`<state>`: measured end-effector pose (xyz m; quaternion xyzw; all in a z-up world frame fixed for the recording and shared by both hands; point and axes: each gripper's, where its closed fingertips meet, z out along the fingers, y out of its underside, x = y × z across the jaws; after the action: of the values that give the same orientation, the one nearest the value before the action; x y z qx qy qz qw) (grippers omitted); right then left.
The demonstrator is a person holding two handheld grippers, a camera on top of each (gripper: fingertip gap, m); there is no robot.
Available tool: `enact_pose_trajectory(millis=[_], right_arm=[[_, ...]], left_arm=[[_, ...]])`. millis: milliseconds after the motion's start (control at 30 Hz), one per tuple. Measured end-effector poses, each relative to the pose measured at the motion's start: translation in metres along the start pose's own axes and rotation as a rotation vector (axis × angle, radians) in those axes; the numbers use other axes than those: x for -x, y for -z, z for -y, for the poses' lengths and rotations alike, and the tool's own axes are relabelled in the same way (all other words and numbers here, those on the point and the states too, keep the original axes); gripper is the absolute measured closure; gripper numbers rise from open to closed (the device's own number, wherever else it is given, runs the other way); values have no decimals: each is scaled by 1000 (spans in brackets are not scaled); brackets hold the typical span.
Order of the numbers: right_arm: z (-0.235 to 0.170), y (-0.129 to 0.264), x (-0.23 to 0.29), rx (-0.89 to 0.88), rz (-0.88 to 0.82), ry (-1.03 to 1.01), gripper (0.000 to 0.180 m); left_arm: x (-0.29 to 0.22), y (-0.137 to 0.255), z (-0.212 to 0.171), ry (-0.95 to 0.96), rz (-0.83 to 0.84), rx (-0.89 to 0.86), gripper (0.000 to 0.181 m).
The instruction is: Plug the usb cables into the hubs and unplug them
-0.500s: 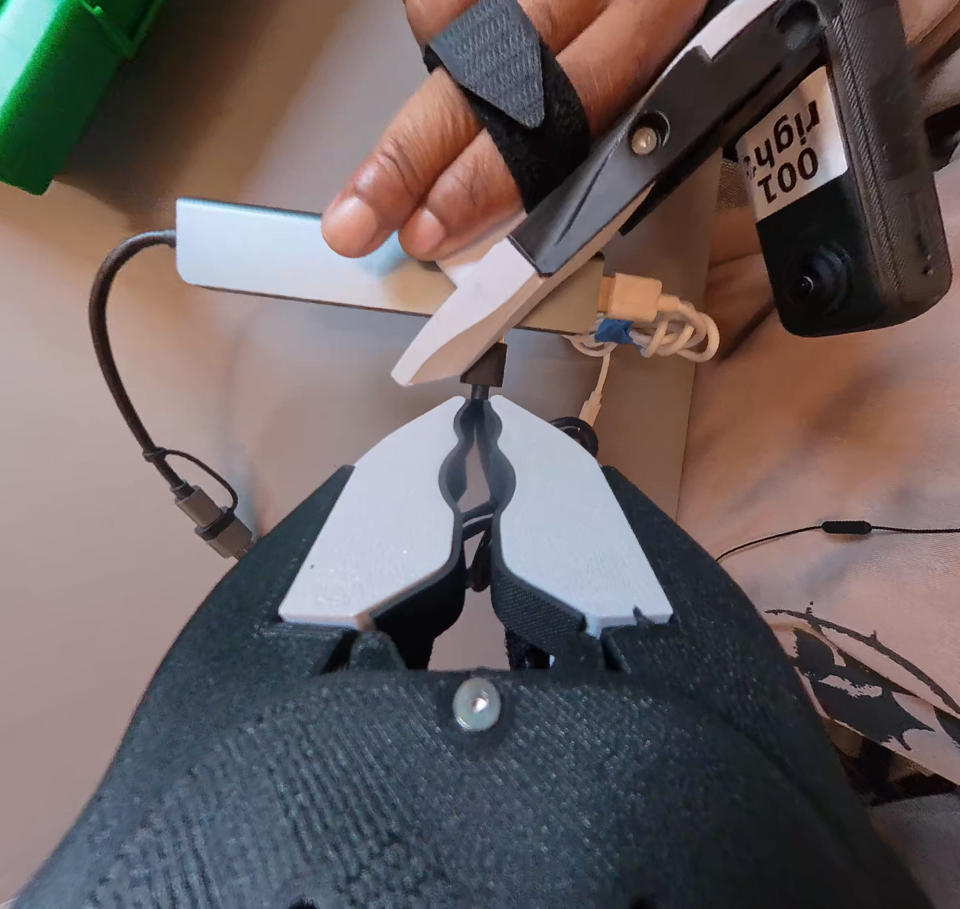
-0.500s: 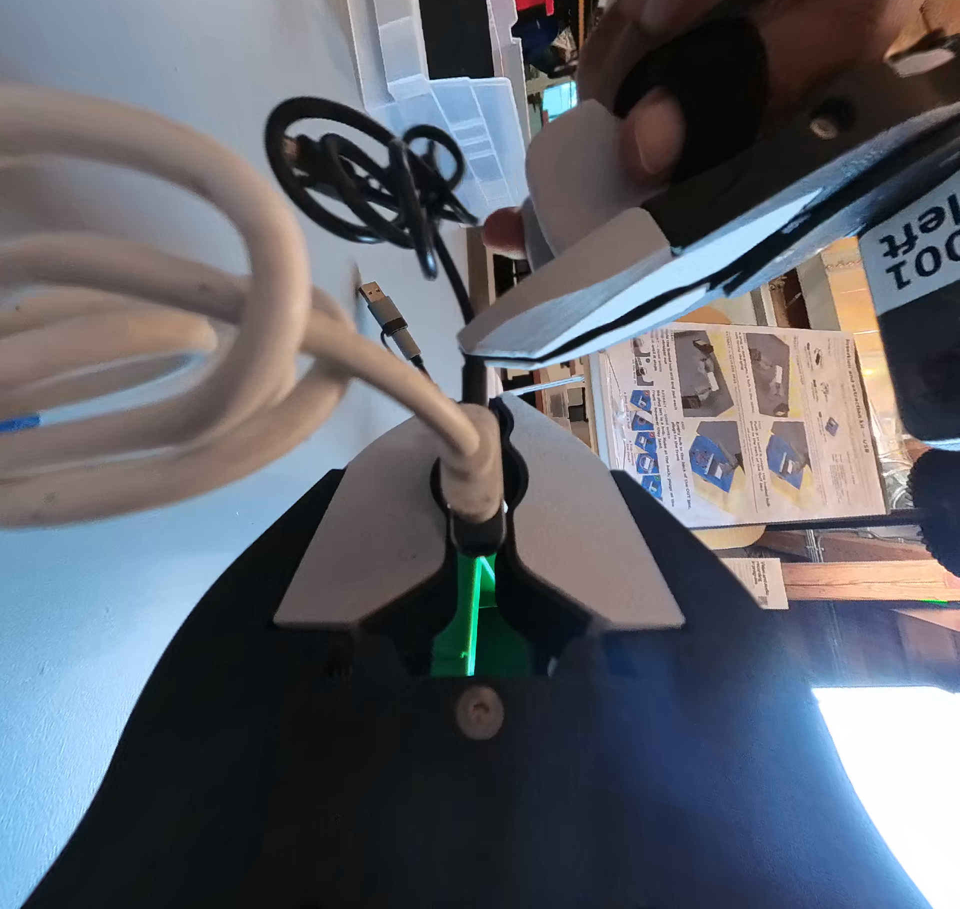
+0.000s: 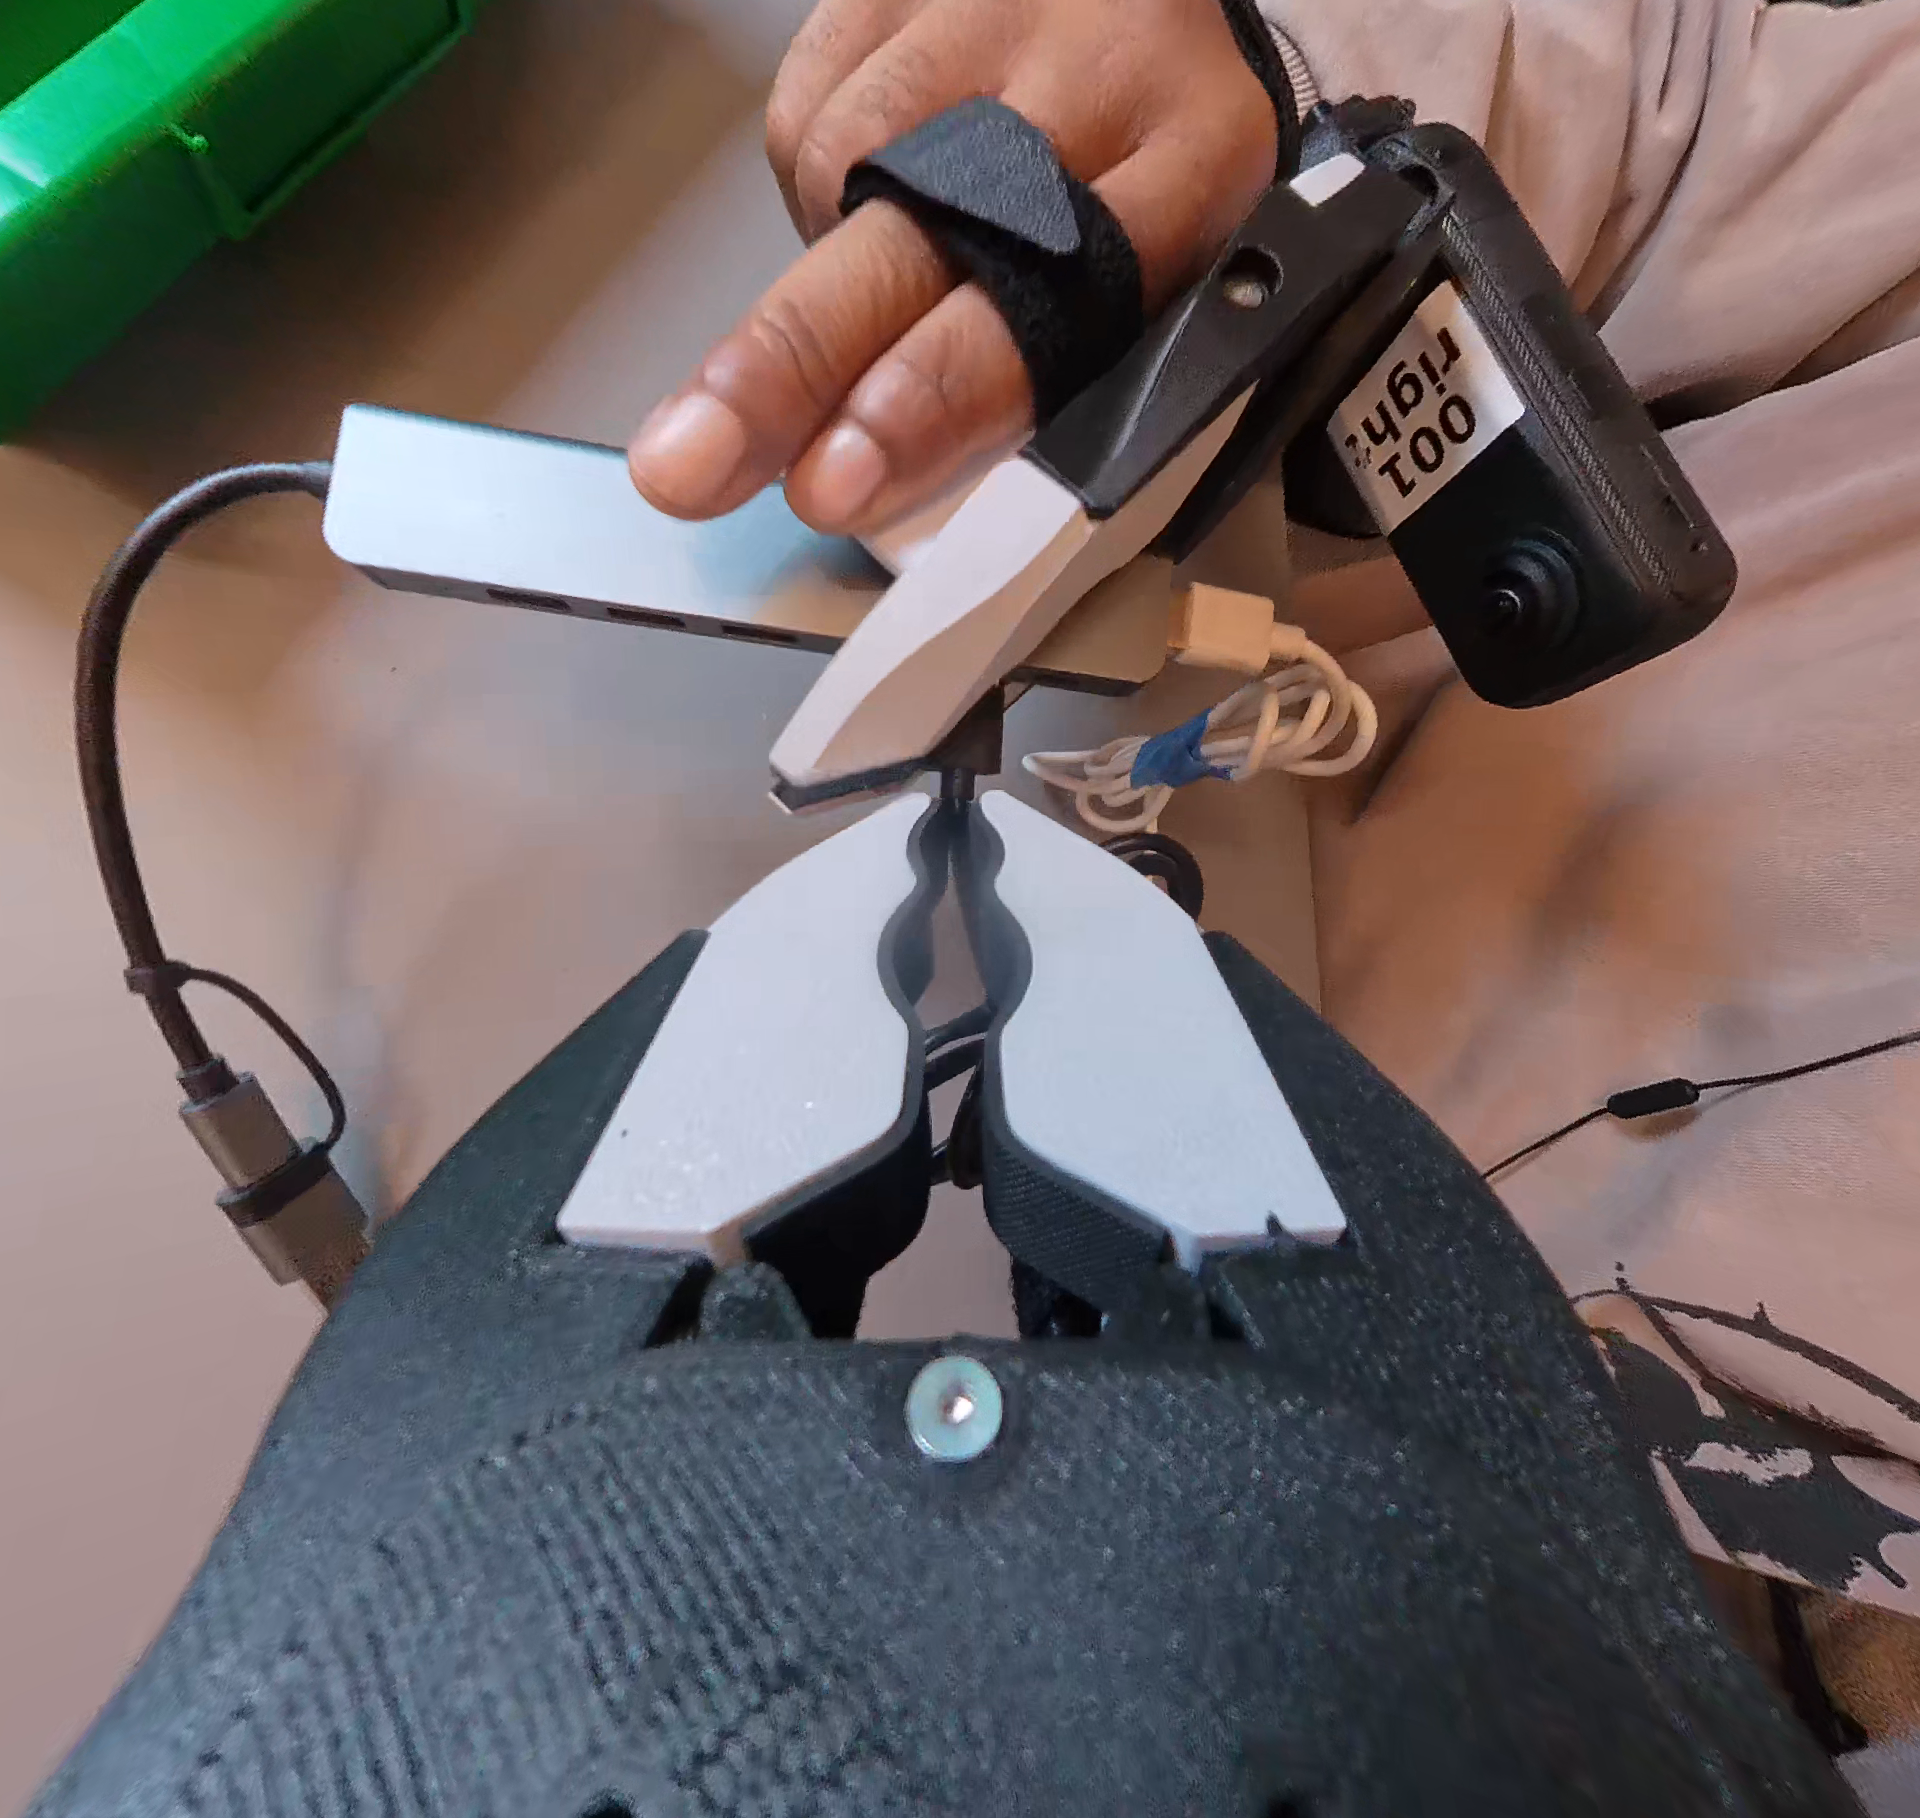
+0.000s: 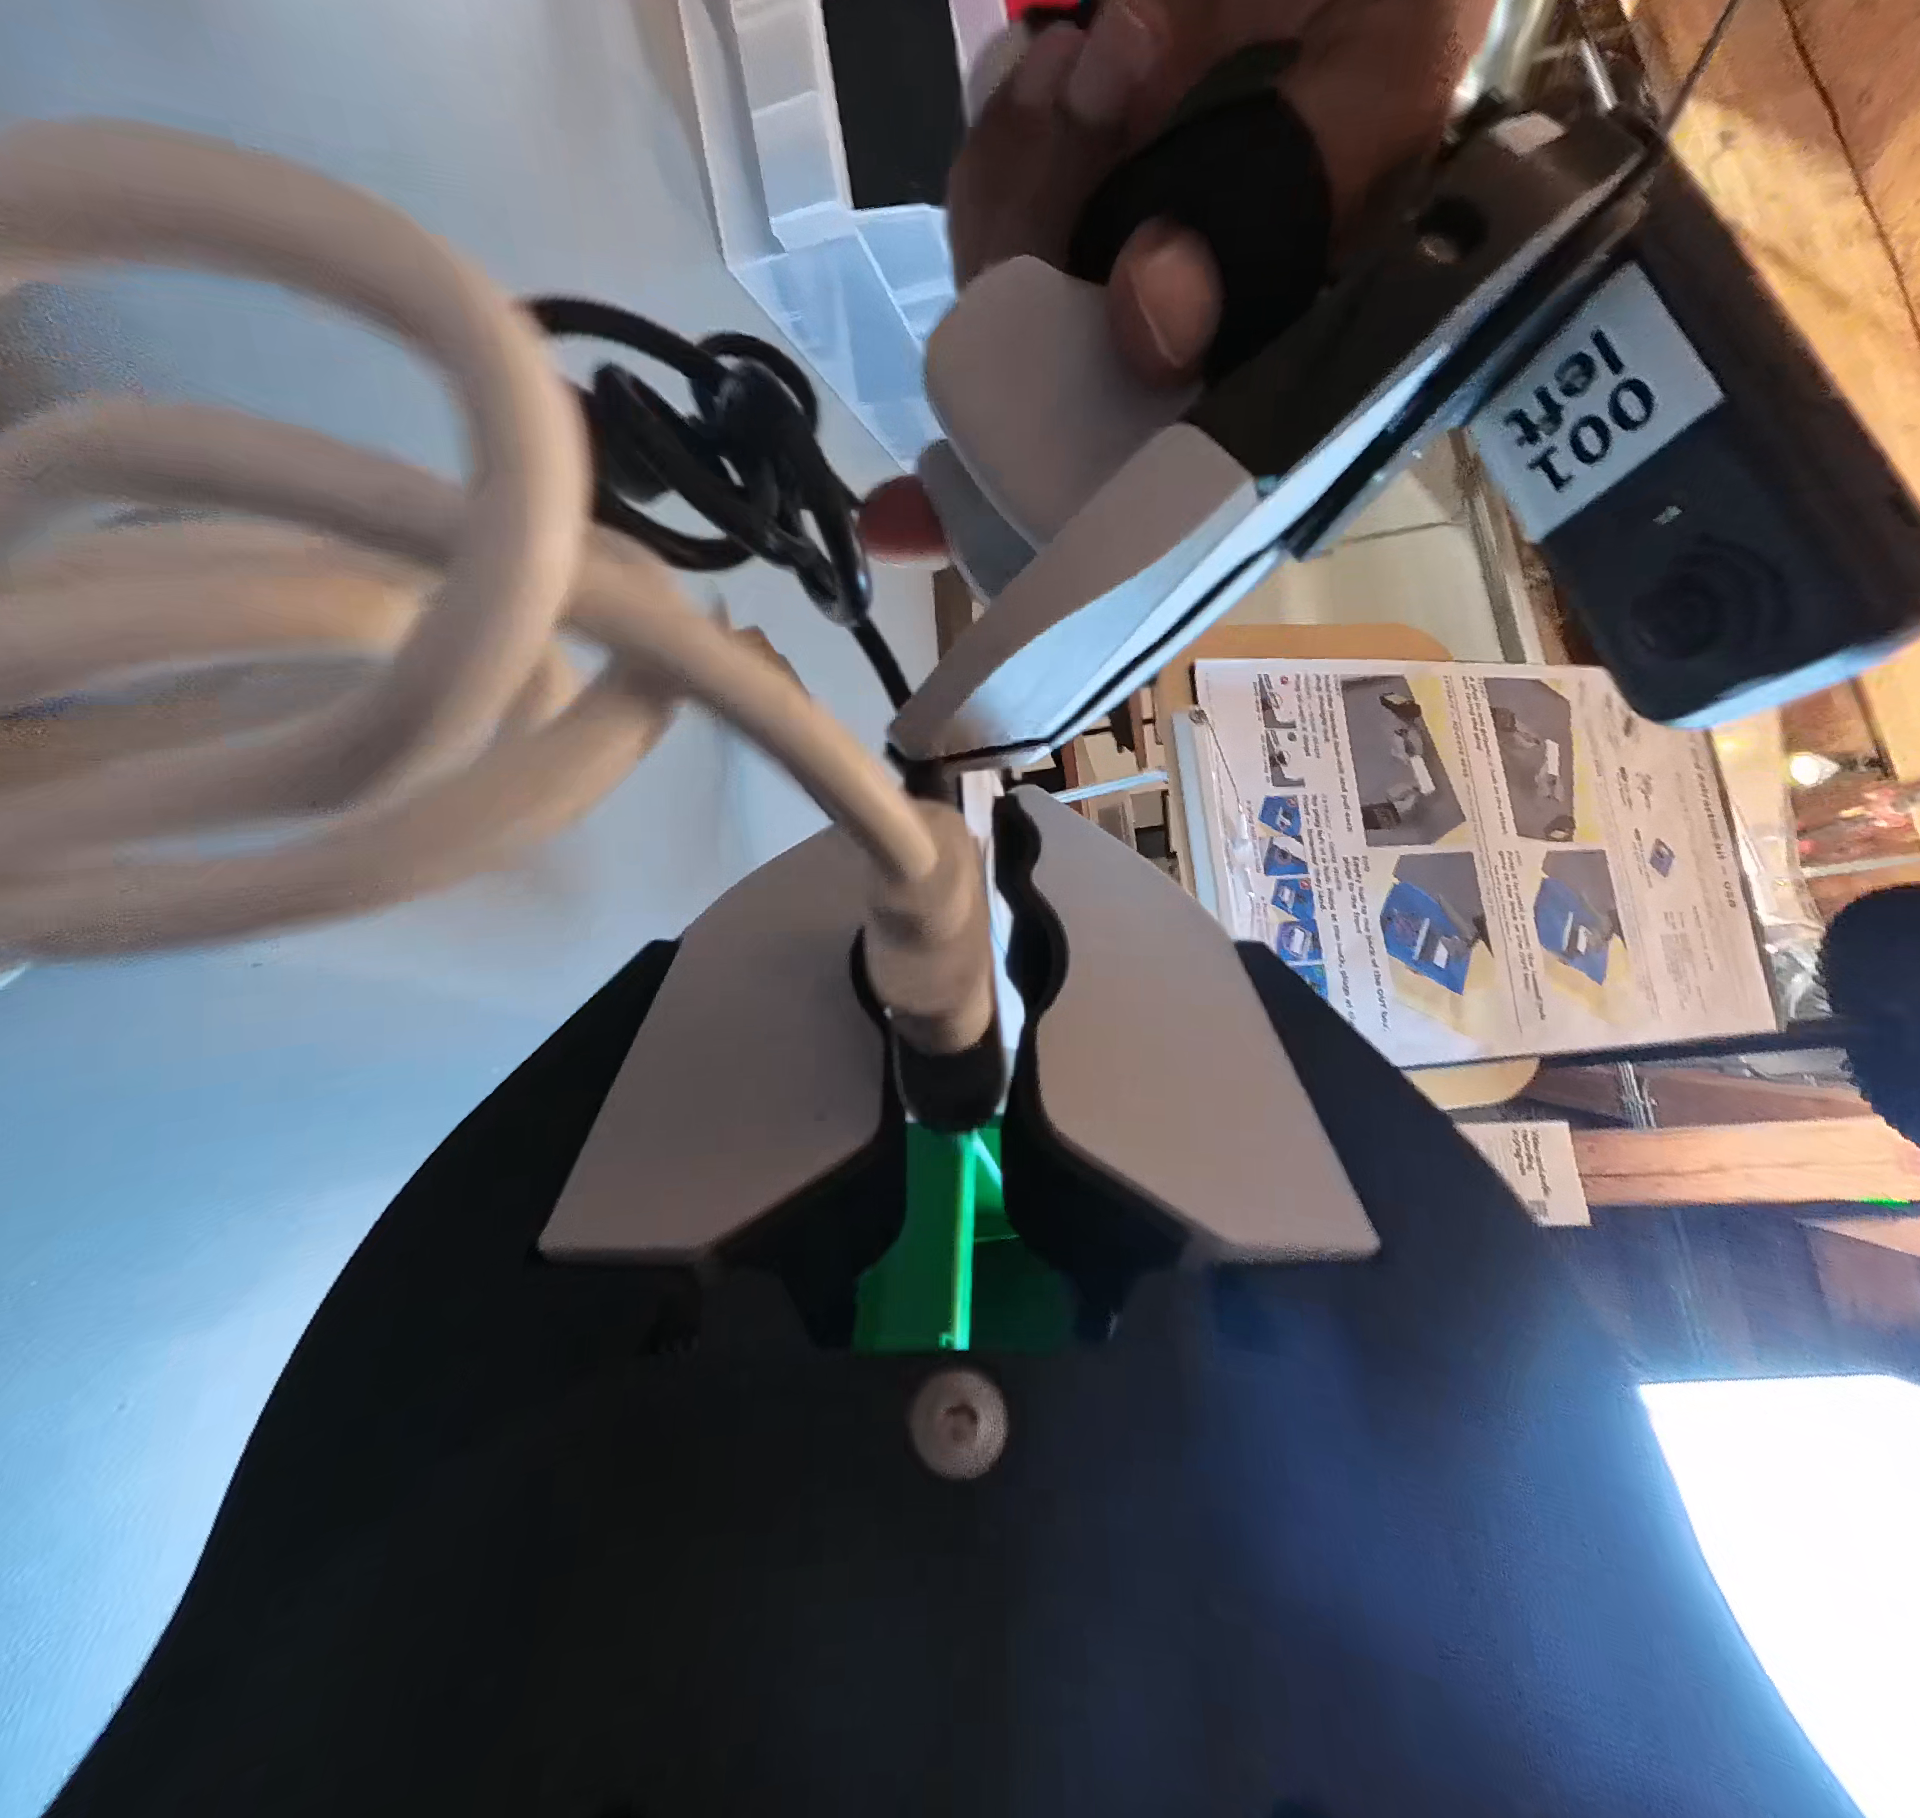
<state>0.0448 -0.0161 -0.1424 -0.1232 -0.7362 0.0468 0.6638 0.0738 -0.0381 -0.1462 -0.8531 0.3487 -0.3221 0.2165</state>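
Beige tabletop [image 3: 436, 885] below. Left tool [image 3: 961, 812] pinches a black cable [image 3: 971, 895], its plug just ahead at the grey hub [image 3: 520, 532]. Right tool [image 4: 982, 833] clamps that hub's end beside a white cable [image 4: 727, 688].

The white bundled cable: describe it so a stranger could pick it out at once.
Start at the long grey hub held above the beige table. Go to the hub's right end, where a cream plug enters its end face; the white bundled cable hangs just below, coiled in loops. A blue tape band round the coil sets it apart from the black cable and the hub's dark braided lead.
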Motion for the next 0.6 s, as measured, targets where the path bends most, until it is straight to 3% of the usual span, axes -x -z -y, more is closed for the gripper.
enact_pose_trajectory(millis=[300,433,600], right_arm=[[-30,-5,-7,161,-18,-42,145],[-42,-8,7,234,64,-33,167],[-38,-6,13,212,86,14,168]], left_arm=[[4,1,-1,20,-1,-70,177],[4,-2,-2,19,4,-72,177],[0,-5,-4,9,-14,-71,177]])
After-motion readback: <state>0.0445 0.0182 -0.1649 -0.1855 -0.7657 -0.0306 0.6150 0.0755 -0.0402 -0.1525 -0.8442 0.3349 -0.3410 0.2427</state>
